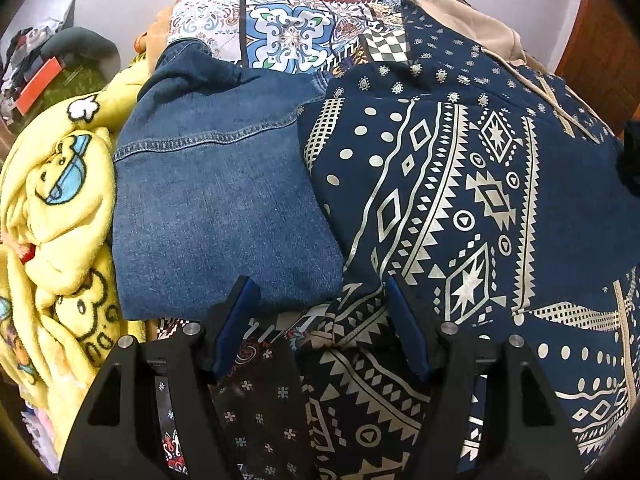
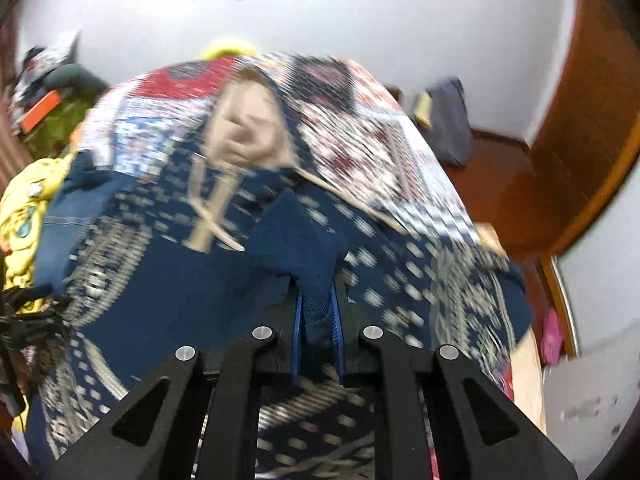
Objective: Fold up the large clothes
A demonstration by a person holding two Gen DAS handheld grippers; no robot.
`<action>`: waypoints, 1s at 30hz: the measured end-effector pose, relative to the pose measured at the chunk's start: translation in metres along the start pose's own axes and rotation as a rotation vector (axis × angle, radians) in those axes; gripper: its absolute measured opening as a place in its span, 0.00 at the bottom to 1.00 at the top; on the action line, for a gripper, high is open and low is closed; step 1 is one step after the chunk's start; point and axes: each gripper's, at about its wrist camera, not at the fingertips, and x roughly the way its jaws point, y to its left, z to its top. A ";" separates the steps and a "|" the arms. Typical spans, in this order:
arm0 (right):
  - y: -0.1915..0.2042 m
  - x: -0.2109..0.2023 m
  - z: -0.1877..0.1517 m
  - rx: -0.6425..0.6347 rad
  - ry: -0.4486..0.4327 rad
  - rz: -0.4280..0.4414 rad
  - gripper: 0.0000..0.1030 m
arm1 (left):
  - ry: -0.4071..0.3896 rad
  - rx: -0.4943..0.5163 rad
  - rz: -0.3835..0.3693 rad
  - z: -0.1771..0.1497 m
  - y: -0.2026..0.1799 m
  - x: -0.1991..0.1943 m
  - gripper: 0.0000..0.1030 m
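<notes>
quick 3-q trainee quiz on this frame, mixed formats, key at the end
1. True or false: the right claw is shut on a navy cuff of the hoodie.
2. What lies left of the hoodie in the left wrist view? A) red towel B) folded denim C) white shirt
3. Fill in: the left claw stands ____ over the hoodie's hem, gripping nothing.

Key: 1 true; 2 B, the denim sits between the hoodie and a yellow blanket; 3 open.
</notes>
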 end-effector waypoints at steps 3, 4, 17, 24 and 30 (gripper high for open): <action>-0.022 0.008 -0.015 0.042 0.035 -0.012 0.11 | 0.003 0.004 0.018 0.000 -0.002 0.000 0.66; -0.027 0.010 -0.021 0.050 0.047 -0.014 0.11 | 0.004 0.006 0.029 0.001 -0.003 0.000 0.67; -0.061 -0.017 -0.051 0.065 0.072 -0.003 0.29 | 0.049 0.045 0.125 0.007 -0.012 -0.006 0.69; -0.075 -0.051 -0.045 0.022 -0.025 -0.062 0.59 | -0.017 0.056 0.116 0.025 -0.027 -0.044 0.69; -0.095 -0.064 -0.038 0.061 -0.067 -0.072 0.67 | -0.135 0.063 0.033 0.057 -0.056 -0.083 0.70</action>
